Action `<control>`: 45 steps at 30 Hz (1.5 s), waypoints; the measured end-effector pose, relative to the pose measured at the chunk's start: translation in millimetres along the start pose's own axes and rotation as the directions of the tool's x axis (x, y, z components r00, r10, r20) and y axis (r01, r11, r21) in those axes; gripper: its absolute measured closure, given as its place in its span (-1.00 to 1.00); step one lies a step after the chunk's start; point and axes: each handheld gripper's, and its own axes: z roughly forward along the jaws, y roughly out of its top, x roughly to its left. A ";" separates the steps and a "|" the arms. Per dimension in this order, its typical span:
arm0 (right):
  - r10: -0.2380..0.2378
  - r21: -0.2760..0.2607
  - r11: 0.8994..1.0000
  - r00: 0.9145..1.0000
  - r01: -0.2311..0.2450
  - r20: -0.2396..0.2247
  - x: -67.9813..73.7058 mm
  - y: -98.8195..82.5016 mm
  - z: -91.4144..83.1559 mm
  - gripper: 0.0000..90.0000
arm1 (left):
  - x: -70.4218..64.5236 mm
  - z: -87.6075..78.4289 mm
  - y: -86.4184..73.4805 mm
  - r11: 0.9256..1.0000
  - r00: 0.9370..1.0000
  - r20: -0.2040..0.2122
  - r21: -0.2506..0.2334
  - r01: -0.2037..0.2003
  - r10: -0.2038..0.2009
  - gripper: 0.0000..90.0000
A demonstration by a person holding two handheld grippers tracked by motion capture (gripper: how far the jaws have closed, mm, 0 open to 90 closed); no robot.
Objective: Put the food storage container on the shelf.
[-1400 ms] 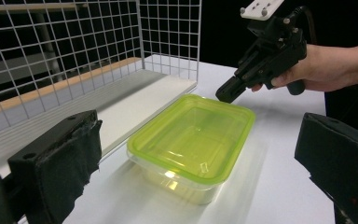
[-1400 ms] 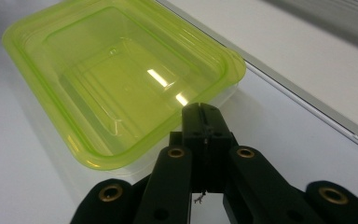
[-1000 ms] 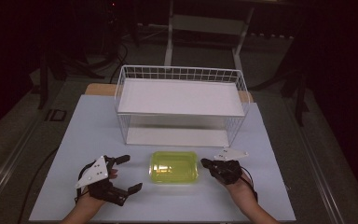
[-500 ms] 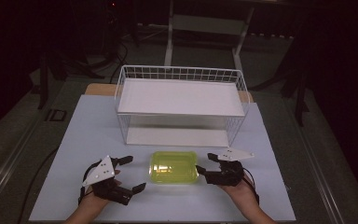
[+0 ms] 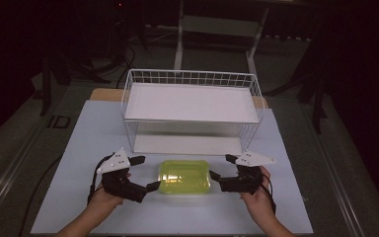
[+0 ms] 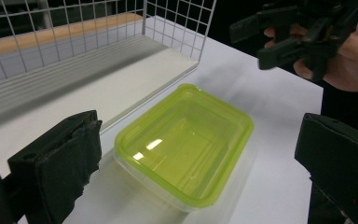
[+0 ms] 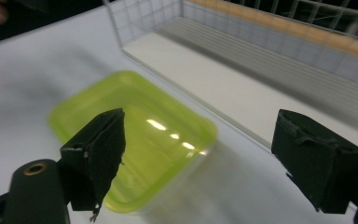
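Note:
A clear box with a yellow-green lid [image 5: 184,177] lies flat on the white table, in front of the wire rack. My left gripper [image 5: 149,173] is just left of it, open, its jaws pointing at the box's left edge without touching. In the left gripper view the box [image 6: 186,140] lies ahead between the wide black pads [image 6: 60,163]. My right gripper [image 5: 220,166] is at the box's right edge. Its jaws have just been opening and stand open with nothing pressed between them. The right gripper view has the box [image 7: 135,135] low and ahead of its left pad [image 7: 98,149].
A white wire rack [image 5: 192,106] with a flat white shelf stands behind the box, and a second board lies under it. The white tabletop [image 5: 94,128] extends to both sides, with dark floor beyond its edges. The other hand's gripper [image 6: 298,32] appears far off in the left gripper view.
The right gripper's jaws went from shut to wide open beside the box. The left gripper rose and moved closer to the box's left edge.

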 end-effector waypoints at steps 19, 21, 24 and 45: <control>0.121 0.151 0.981 0.992 -0.123 0.018 6.0 -11.3 43.9 -0.65 | 22.4 56.1 -22.6 0.975 0.990 -0.075 0.178 0.135 -0.123 -0.98; 0.125 0.179 0.976 0.992 -0.127 0.019 8.2 -16.0 48.4 -0.55 | 23.8 63.4 -29.2 0.962 0.984 -0.084 0.209 0.173 -0.158 -0.98; 0.128 0.197 0.972 0.991 -0.131 0.026 9.8 -19.1 49.7 -0.47 | 25.4 66.8 -33.7 0.952 0.976 -0.084 0.220 0.213 -0.199 -0.97; 0.190 0.254 0.948 0.981 -0.192 0.033 9.6 -26.7 46.0 0.29 | 22.2 59.5 -37.2 0.936 0.958 -0.131 0.213 0.280 -0.256 0.34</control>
